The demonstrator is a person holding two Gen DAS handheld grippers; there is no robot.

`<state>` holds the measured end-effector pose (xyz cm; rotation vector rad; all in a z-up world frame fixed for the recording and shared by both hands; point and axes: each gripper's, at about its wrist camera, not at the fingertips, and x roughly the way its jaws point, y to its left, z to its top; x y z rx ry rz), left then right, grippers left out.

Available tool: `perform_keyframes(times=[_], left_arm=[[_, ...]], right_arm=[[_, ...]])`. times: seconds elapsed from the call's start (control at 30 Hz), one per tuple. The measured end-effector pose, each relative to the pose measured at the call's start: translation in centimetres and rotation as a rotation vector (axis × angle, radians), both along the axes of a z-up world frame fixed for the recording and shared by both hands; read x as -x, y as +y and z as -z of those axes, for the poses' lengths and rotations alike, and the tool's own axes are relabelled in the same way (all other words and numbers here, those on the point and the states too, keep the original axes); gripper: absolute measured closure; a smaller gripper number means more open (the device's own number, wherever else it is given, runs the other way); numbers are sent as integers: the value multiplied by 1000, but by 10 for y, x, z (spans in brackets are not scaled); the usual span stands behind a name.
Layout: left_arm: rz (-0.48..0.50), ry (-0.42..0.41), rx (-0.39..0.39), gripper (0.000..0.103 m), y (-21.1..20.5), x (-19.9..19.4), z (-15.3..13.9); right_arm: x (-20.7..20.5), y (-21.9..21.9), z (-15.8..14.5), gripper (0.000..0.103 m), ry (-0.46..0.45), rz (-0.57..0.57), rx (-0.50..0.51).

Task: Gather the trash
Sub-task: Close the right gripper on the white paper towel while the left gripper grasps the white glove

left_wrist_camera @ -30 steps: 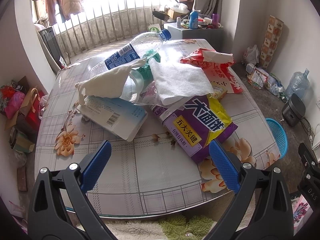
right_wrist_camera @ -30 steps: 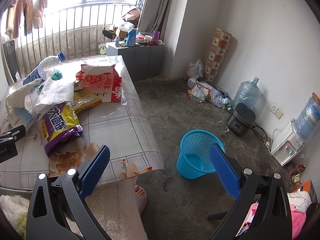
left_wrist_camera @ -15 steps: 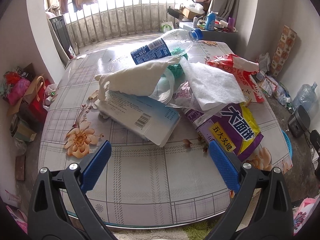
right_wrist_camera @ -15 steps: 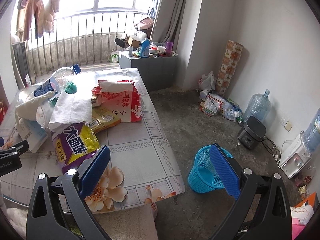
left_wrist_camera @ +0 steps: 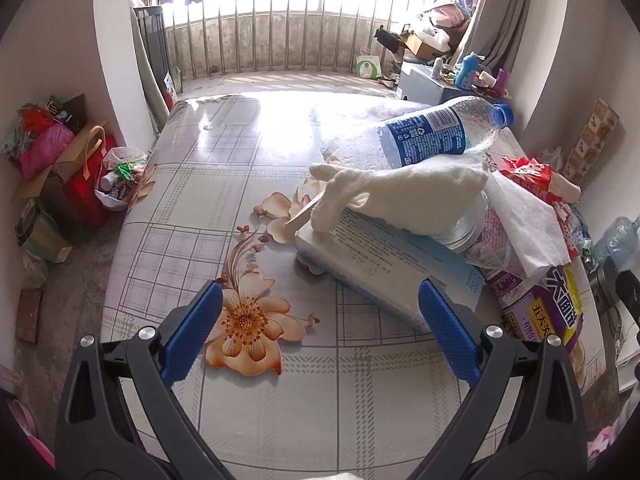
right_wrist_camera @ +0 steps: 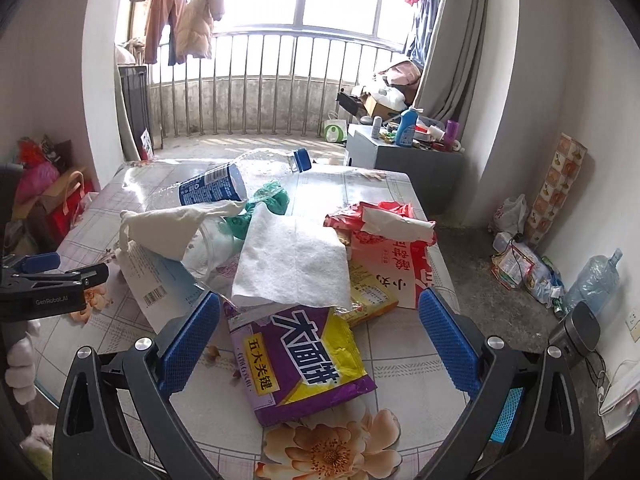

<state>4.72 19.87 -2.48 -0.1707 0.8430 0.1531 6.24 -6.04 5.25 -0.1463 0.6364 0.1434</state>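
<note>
Trash lies heaped on the bench (right_wrist_camera: 404, 364), toward its right edge and far half: a purple and yellow snack bag (right_wrist_camera: 296, 360) nearest the front, a white paper towel (right_wrist_camera: 292, 264) draped over its far end, a red and white bag (right_wrist_camera: 384, 252) beside the right edge, a flat pale-blue carton (left_wrist_camera: 384, 268) on the left of the pile, a crumpled white cloth (left_wrist_camera: 404, 196) on top of that carton, and 1 clear plastic bottle (left_wrist_camera: 420, 136) with a blue cap resting tilted over the heap. Both grippers are spread wide and hold nothing: the left gripper (left_wrist_camera: 320, 324) hovers over the front of the bench facing the carton's near corner, and the right gripper (right_wrist_camera: 320, 336) hovers with the snack bag between its fingers' line of sight. Everything here looks light. The bags are thin, crinkly film, likely slippery, so a pinch on a free edge or corner should hold better than a squeeze across the flat. The towel and cloth are soft and limp; any fold will do, but they will drag whatever they cover. The bottle appears empty, smooth and crushable, and it may roll once its supports go; its waist at the label seems the safest hold. The carton is stiffer and best taken across its thin edge. A blue basket (right_wrist_camera: 504, 412) sits on the floor past the bench's right front corner, mostly hidden by the right gripper.
</note>
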Motion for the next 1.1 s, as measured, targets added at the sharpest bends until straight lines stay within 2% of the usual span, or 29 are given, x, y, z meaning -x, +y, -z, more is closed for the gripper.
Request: perform_keyframes(times=[0.2, 0.4, 0.5, 0.6, 0.73, 0.87, 0.97, 1.1], left_arm=[[23, -74, 42, 9, 26, -15, -8], [101, -155, 57, 9, 30, -36, -18], [169, -172, 105, 9, 24, -49, -23], [238, -184, 99, 9, 8, -61, -29], [341, -188, 83, 9, -19, -77, -26], [430, -178, 60, 9, -41, -92, -17], [453, -157, 71, 9, -49, -102, -10], [494, -117, 65, 38, -58, -112, -2]], right_arm=[[-15, 33, 3, 6, 22, -62, -32], [-29, 39, 10, 6, 46, -51, -37], [-36, 31, 10, 6, 39, -23, -60], [-44, 17, 9, 6, 40, 16, -85], [-61, -2, 15, 6, 92, 56, -145], [-85, -17, 27, 15, 172, 85, -212], [-102, -24, 41, 27, 245, 93, -254], [-117, -26, 60, 43, 321, 81, -291]])
